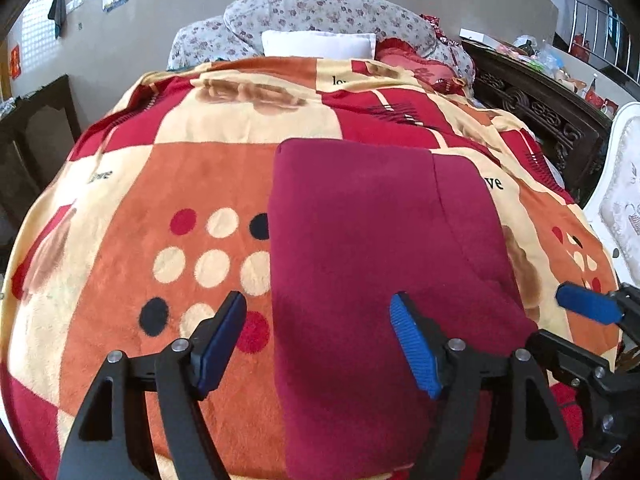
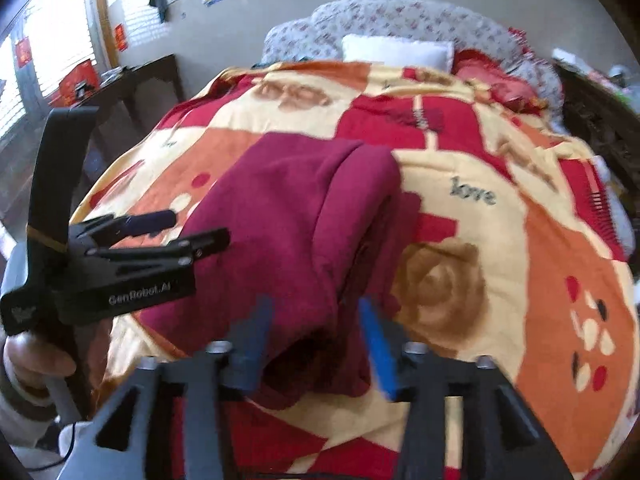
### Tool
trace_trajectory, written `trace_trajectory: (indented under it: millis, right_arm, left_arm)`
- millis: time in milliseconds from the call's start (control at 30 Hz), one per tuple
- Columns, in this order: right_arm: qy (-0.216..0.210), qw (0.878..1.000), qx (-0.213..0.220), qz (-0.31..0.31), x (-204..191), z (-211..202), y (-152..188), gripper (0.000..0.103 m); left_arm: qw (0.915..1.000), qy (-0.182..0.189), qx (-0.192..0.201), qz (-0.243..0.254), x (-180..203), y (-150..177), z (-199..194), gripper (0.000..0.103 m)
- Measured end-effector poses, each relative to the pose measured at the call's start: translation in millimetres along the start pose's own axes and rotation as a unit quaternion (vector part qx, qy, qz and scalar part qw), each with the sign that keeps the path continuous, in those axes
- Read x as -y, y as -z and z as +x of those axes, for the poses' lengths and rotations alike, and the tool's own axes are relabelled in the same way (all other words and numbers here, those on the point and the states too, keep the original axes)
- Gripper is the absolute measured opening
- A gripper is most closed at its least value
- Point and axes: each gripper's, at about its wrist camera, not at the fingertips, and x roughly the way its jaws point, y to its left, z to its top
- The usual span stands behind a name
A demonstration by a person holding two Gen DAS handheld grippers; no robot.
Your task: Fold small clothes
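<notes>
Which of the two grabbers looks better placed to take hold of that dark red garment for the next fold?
Probably the right gripper: its open jaws already straddle a raised fold at the maroon garment's near edge. The left gripper is open above flat cloth, with one finger over the blanket.

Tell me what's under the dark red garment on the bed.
The dark red garment lies on a patterned fleece blanket of orange, cream and red patches. The blanket's pattern directly beneath is covered, as is the mattress.
</notes>
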Motion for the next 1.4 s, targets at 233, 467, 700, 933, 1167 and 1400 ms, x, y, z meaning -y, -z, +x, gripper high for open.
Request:
trace_trajectory:
  millis: [233,467,700,933,1167,1400]
  right_arm:
    - [0.001,0.998,-0.01,0.056,4,-21,3,0.071]
    - [0.024,0.998,0.019,0.063,-6,-59,5,0.085]
    - [0.077,0.993,0.055,0.067,-14,-56,6,0.088]
    - [0.072,0.992,0.052,0.092,-10,-37,6,0.088]
    - [0.083,0.991,0.054,0.092,-9,-32,5,0.094]
    - [0.083,0.991,0.048,0.09,-9,-27,4,0.095]
  left_arm:
    - [0.9995,-0.005,0.026,-0.02,-2,4,-29,0.082]
    - [0.9991,-0.008,0.041,-0.012,5,10,-57,0.083]
    - [0.9983,-0.019,0.051,-0.022,3,17,-72,0.083]
    - [0.9969,-0.037,0.059,-0.035,-7,20,-77,0.083]
    - [0.9966,-0.044,0.059,-0.036,-8,21,-75,0.083]
    - [0.9965,-0.049,0.054,-0.039,-11,22,-72,0.083]
